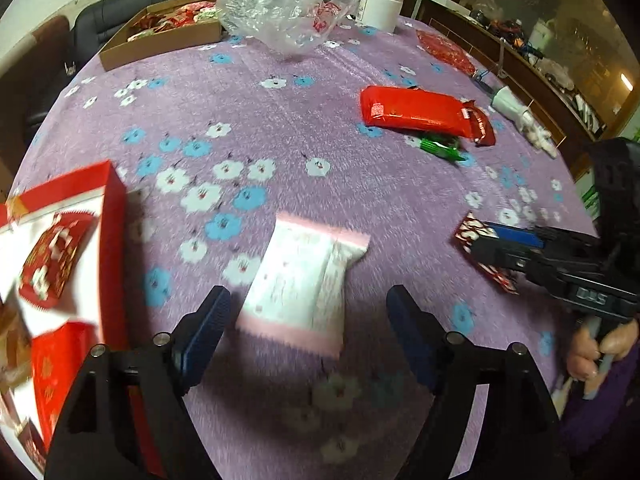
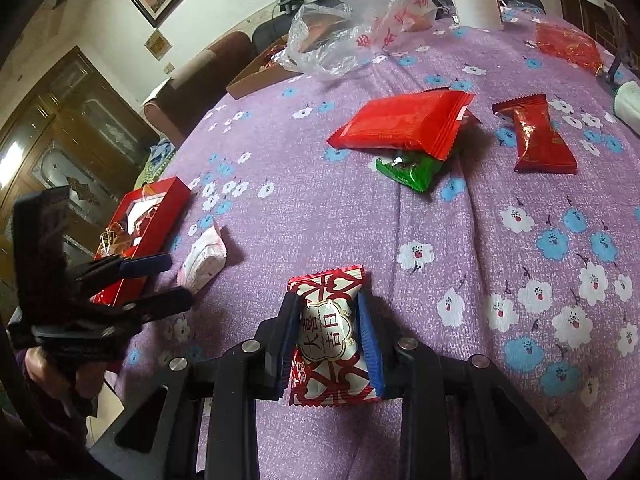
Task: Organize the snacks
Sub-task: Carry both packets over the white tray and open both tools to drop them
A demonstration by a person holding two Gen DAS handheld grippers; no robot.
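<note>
My left gripper [image 1: 308,300] is open, its jaws wide on either side of a white and pink snack packet [image 1: 304,280] lying on the purple cloth. The same packet shows in the right wrist view [image 2: 204,256], with the left gripper [image 2: 160,280] just beside it. A red gift box [image 1: 72,280] with snacks inside stands at the left; it also shows in the right wrist view [image 2: 140,232]. My right gripper [image 2: 329,336] is shut on a red and white patterned candy packet [image 2: 330,340], also seen in the left wrist view [image 1: 476,236].
A large red packet [image 2: 400,124] lies over a green packet [image 2: 412,170], with a dark red packet [image 2: 538,136] to their right. At the far side stand a cardboard tray of snacks [image 1: 160,36], a clear plastic bag [image 1: 288,8], a white tub [image 2: 476,0] and a red mesh bag [image 2: 568,46].
</note>
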